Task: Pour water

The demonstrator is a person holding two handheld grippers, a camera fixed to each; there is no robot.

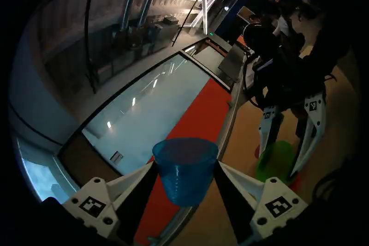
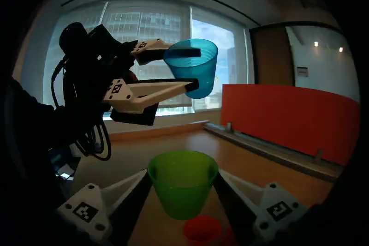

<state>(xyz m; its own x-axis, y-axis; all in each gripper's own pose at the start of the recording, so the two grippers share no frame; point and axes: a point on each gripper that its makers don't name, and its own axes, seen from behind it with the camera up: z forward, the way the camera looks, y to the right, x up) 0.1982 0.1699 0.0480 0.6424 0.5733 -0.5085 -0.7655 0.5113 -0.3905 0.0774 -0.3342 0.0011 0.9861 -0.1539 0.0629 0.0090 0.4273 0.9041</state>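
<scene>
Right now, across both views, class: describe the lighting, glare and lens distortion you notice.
Right gripper view: bright windows backlight the blue cup, and the sleeve beside it sits in shadow; left gripper view: light streaks glare on the pale panel, and straight frame lines bow with fisheye curvature.

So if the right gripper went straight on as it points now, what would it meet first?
Probably the low wall under the window. The translucent blue plastic cup in the left gripper hangs just above that line, but depth is unclear.

Left hand-held gripper (image 1: 185, 166) clamps the blue cup (image 1: 185, 179).
</scene>
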